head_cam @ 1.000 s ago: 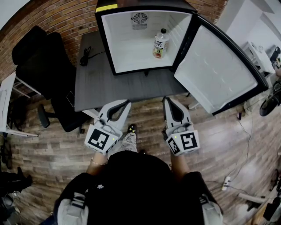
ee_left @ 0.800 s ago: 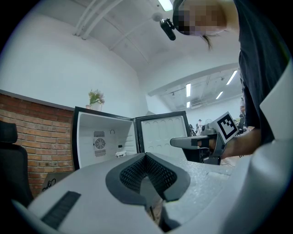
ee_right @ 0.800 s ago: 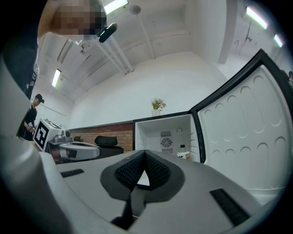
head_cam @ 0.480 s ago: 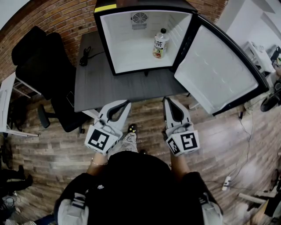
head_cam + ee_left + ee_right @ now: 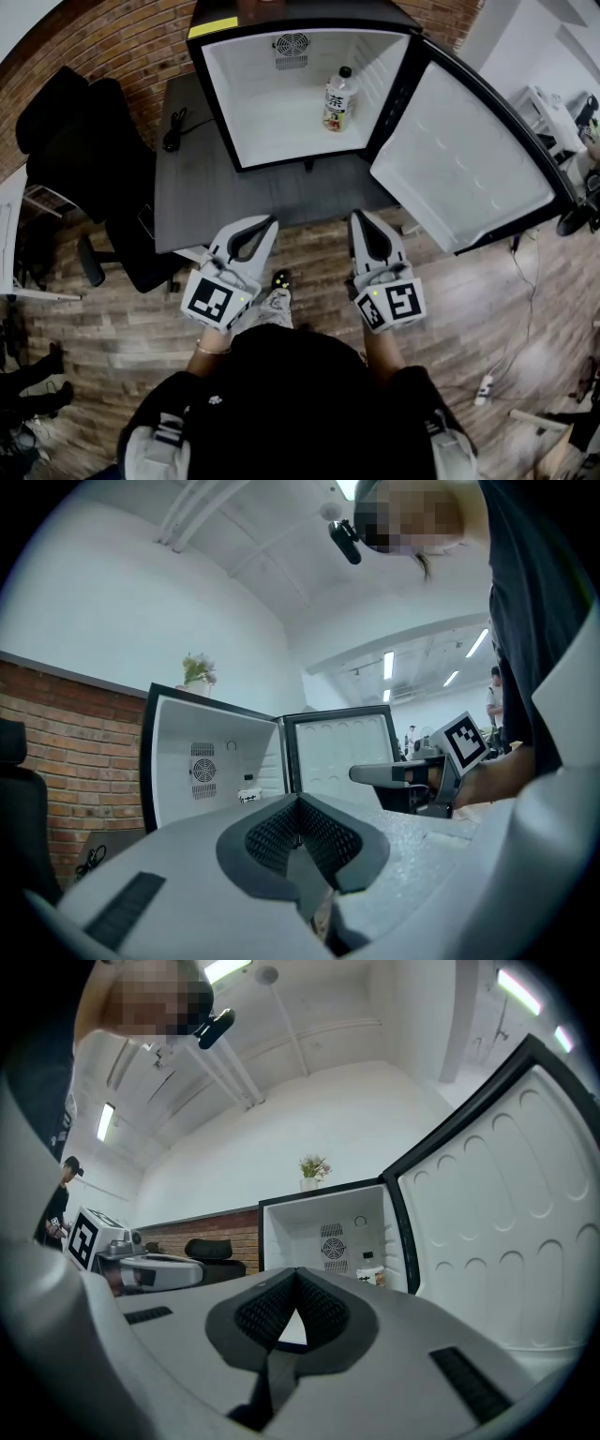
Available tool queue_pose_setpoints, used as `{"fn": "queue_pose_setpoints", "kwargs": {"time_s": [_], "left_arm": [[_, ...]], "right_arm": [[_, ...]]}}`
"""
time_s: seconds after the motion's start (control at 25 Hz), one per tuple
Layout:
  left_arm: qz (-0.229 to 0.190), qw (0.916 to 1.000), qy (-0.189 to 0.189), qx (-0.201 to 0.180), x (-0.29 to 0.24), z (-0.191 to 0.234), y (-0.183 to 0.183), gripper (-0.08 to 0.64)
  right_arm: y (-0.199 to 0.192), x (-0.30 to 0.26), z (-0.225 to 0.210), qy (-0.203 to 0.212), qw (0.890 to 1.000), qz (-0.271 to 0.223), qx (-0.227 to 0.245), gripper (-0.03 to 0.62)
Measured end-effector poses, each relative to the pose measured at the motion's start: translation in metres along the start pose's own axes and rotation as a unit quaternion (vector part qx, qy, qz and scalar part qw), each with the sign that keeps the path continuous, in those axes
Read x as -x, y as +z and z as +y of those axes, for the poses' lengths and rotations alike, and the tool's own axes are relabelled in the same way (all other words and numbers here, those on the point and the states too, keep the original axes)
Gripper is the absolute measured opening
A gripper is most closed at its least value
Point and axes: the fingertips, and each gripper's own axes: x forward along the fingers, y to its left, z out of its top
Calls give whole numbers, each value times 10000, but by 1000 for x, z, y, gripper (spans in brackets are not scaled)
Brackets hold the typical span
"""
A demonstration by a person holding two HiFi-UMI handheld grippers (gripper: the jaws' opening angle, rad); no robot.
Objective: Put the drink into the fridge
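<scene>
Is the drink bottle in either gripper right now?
No, the bottle stands inside the open fridge, and the left gripper and right gripper are both shut on nothing.

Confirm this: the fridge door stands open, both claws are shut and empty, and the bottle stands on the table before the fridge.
Wrong on the bottle: the head view shows it inside the fridge, not on the table. The door stands open; the left claw and right claw are shut and empty.

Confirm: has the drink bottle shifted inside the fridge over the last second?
No. The drink bottle keeps its spot right of the fan vent in the fridge; only the view shifted.
</scene>
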Motion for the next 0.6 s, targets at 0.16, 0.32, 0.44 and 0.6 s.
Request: {"fn": "queue_pose_setpoints", "kwargs": {"time_s": [0.16,0.32,0.44,0.6], "left_arm": [[19,10000,15,34,-14,20,-3,-3],[23,10000,19,78,-29,40,-5,-3],[39,9999,1,112,-39,51,-7,-3],[44,9999,-20,115,-47,61,-10,-2]], "right_arm": [[-3,-22,-11,-38,10000,4,-33,-2],[-6,-45,-20,-40,10000,50,-30,-2],[-9,-59,-25,-44,9999,93,-10,-2],[-13,-70,-31,-55,9999,155,1,-1]]}}
